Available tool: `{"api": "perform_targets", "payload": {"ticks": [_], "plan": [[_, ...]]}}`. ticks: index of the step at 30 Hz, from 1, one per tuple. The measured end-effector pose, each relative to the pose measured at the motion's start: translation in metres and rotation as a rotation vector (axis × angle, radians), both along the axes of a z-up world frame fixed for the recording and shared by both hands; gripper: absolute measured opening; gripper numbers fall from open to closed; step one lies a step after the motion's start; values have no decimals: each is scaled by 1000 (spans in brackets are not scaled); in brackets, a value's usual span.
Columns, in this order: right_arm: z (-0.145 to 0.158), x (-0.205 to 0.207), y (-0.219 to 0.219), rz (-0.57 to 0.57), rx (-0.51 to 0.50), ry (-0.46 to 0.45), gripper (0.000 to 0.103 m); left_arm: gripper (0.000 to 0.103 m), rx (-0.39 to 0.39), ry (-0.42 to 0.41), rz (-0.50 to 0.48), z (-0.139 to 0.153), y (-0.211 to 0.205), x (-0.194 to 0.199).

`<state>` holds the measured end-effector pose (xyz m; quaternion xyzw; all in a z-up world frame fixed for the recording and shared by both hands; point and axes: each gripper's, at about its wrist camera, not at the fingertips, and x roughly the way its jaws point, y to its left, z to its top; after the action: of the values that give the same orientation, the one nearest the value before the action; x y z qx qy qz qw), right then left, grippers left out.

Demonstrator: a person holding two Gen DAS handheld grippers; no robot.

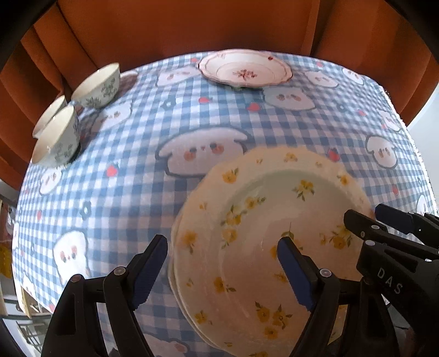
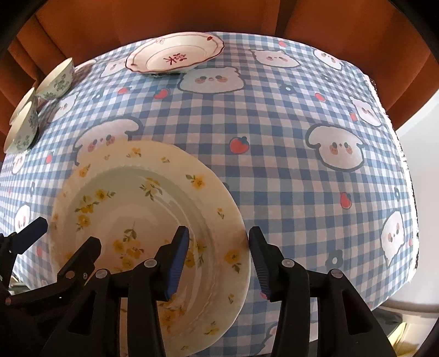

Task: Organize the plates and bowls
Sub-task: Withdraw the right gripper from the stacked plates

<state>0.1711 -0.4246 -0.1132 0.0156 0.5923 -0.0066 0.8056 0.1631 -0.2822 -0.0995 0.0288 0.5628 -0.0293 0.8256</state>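
A: How do the grippers stand?

B: The left gripper (image 1: 222,270) has its jaws wide apart, straddling the left rim of the yellow plates (image 1: 274,247). One finger hangs over the cloth (image 1: 131,192) outside the rim, the other over the plate's well. Neither pad presses on the china.

A: And the right?

B: The right gripper (image 2: 219,263) straddles the opposite rim, its jaws parted with a gap on each side of the edge. Left pad over the plate's inner slope, right pad just outside the rim, above the cloth. No grip that I can see.

A: One plate or several?

B: A stack. In the left view more rims show beneath the top one, though I cannot count them. It lies flat on the checked cloth, near the front edge of the table.

A: What else is on it?

B: A red plate (image 1: 244,68) at the far edge, with something dark under it that I cannot make out. Three bowls (image 1: 97,88) with a blue pattern sit close together at the far left. Orange curtains (image 1: 192,24) hang behind.
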Motion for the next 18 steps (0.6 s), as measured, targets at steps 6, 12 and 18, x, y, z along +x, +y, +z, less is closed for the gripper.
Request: {"api": "perform_targets", "payload": {"ticks": [6,12,18], "plan": [[19,8,12,4,24,-49,50,84,16,-39,-4,20,14,15],[34,25,25,37,11,-108,50,84,24,-45,-2,26,27,34],[46,48,27,23,39,-150,60,84,-21,-82,13,38,42,56]]}}
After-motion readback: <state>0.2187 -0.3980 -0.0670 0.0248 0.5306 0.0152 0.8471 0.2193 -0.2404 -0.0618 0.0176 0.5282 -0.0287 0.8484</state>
